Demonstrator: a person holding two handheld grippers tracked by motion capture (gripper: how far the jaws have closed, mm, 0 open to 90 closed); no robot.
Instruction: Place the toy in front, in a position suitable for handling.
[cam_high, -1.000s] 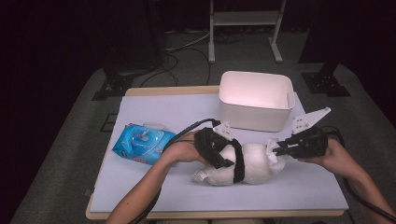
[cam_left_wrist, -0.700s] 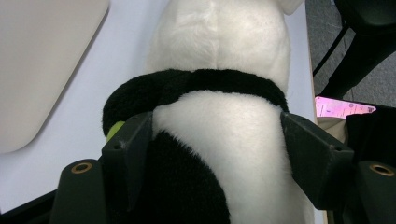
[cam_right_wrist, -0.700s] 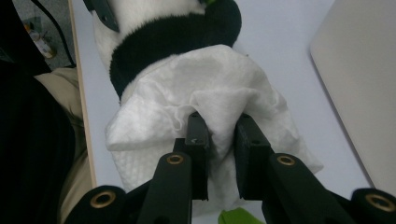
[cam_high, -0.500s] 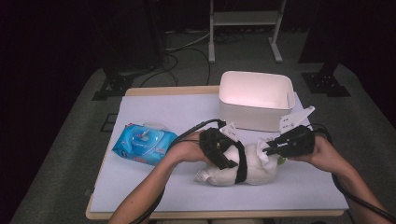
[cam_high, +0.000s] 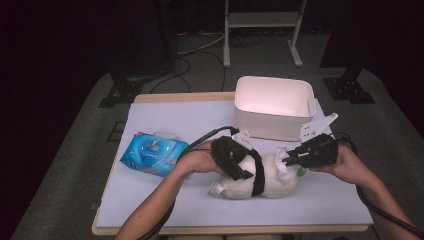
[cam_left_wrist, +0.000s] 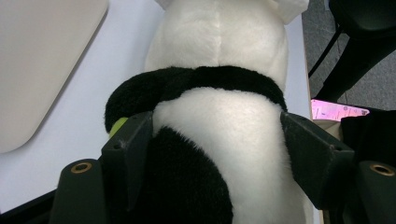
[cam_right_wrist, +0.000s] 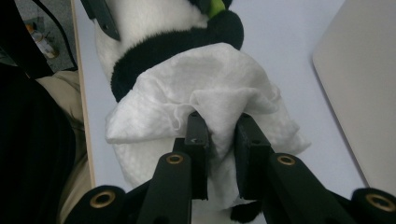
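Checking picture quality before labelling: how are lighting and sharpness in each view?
High view: surroundings dark, white bin glows overexposed, slightly soft. Left gripper view: evenly lit, plush panda sharp. Right gripper view: bright, wipe crisp, near jaws a little soft.

The high view is lit from above on the table (cam_high: 165, 120) alone; the floor around it falls off into near black, and the back of the room is lost in darkness. The white bin (cam_high: 274, 102) glows, slightly overexposed with a pinkish cast. The picture is soft and grainy. In the gripper views the light is even and shadows are faint; the plush panda (cam_left_wrist: 219, 116) is sharp, while the wipe (cam_right_wrist: 205, 88) shows mild glare.
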